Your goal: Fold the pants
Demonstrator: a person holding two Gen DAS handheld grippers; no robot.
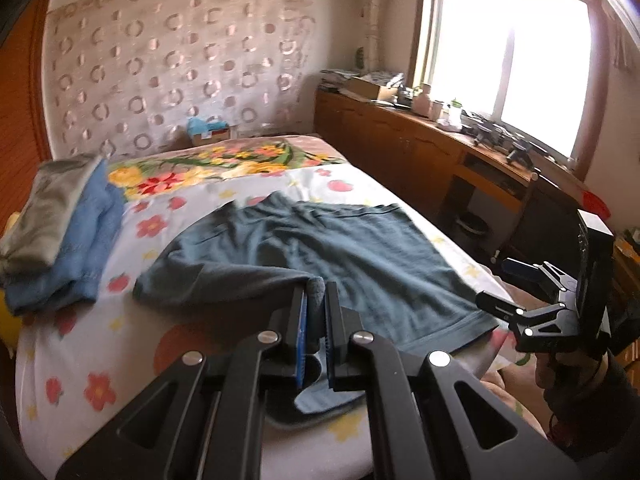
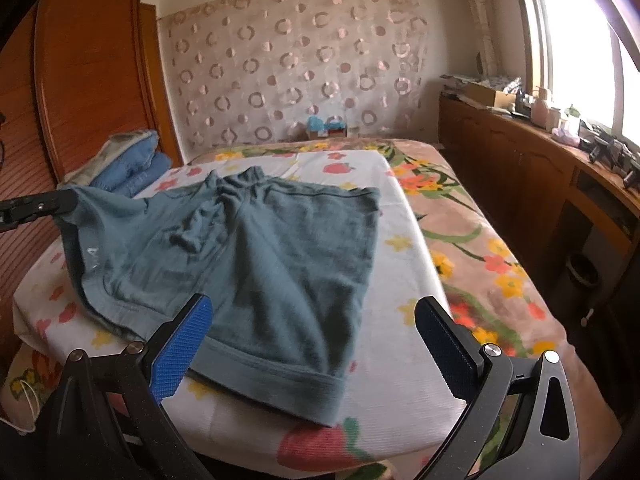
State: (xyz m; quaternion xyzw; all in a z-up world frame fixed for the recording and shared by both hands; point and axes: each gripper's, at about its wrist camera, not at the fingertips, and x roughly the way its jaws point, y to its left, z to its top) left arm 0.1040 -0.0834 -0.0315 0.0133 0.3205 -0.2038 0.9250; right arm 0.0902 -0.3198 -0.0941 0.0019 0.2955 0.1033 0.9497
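The teal knit shorts [image 2: 256, 248] lie on the flower-print bed [image 2: 404, 364]; left gripper [image 1: 316, 300] pinches their near-left corner, lifted. Right gripper [image 2: 312, 344] gapes empty over the near hem. The thin pinch could slip, dropping the fold.

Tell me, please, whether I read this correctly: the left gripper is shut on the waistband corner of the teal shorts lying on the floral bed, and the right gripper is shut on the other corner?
Not quite. The right gripper is open, its blue pads apart above the teal shorts, as the right wrist view shows. The left gripper is indeed shut on the waistband corner, on the floral bed.
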